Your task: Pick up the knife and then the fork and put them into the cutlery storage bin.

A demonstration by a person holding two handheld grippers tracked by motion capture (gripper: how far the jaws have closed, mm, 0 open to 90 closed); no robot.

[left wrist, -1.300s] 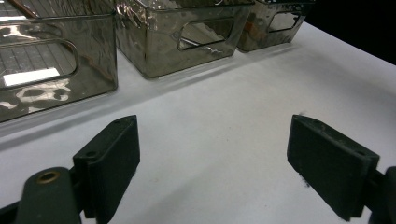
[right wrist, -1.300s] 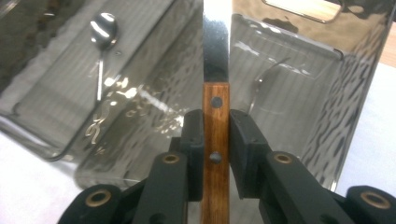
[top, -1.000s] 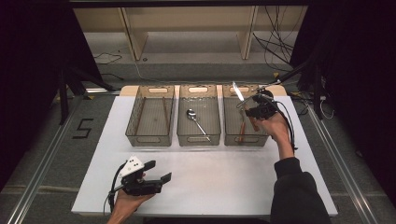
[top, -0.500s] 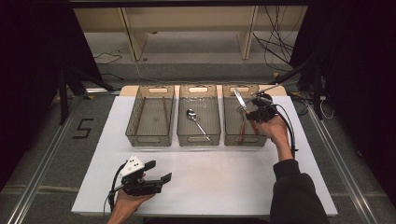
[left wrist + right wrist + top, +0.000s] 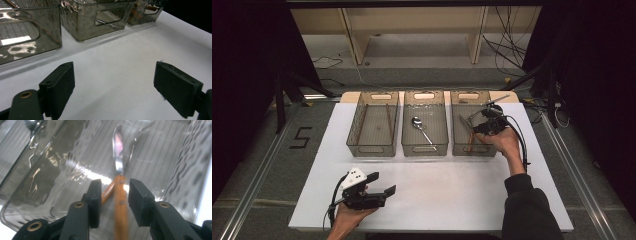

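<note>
The right gripper (image 5: 113,195), its jaws loosened either side of a wooden-handled knife (image 5: 119,185), reached into the right-hand bin (image 5: 458,145), apparently sorting cutlery by type. The left gripper (image 5: 113,86) waited with its jaws spread, empty, above the table (image 5: 462,195).

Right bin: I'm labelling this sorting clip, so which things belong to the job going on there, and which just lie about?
In the job: right tool, jaws either side of the knife's handle; wooden-handled knife; right bin.

Lying about: left tool, open; spoon in the middle bin; left bin.
</note>
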